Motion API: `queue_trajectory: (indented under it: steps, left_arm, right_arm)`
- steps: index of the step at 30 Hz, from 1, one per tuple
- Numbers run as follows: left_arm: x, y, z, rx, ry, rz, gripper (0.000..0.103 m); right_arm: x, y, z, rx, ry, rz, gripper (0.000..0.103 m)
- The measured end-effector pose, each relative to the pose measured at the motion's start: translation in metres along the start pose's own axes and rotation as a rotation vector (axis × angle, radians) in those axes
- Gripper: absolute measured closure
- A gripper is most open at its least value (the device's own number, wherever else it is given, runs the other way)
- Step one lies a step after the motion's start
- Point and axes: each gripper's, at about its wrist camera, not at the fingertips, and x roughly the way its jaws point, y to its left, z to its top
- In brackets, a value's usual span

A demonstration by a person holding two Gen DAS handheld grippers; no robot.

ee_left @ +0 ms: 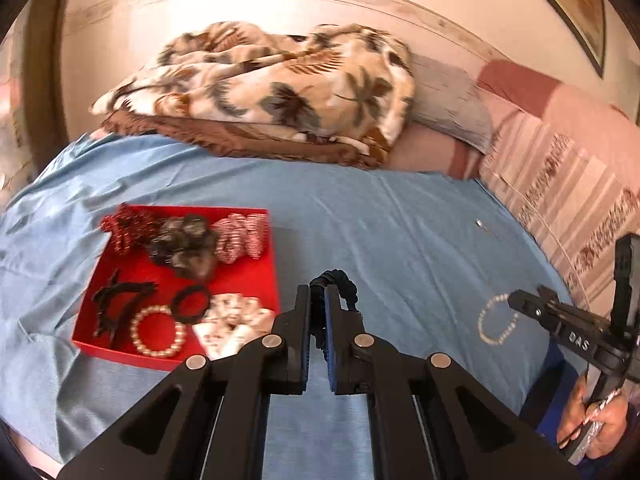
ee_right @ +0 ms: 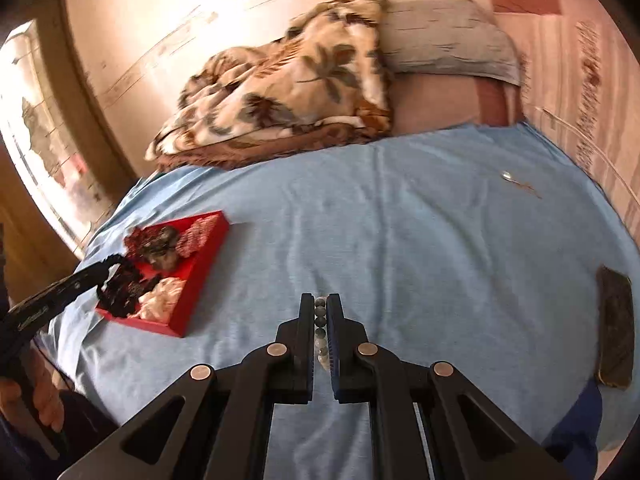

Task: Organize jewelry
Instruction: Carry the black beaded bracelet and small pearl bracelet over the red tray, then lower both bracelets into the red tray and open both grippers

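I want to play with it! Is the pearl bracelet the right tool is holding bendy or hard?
Probably bendy: the pearl bracelet dangles in a loop below the right tool, which pinches only a few beads. Round, smooth beads could slip. It looks light, hanging from such a small pinch.

A bright red tray (ee_left: 262,280) is lying on a pale blue sheet (ee_left: 400,224). A blanket (ee_left: 272,88) is showing a cream ground with brown and grey palm leaves. A black scrunchie (ee_left: 340,284) and a pearl-white bead bracelet (ee_left: 496,320) are hanging clamped.
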Motion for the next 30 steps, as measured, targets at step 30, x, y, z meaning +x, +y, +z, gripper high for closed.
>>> queue_trajectory:
  steps: [30]
  left_arm:
    - [0.084, 0.220, 0.040, -0.441, 0.057, 0.147, 0.097]
  right_arm:
    - [0.180, 0.202, 0.069, -0.155, 0.225, 0.197, 0.096]
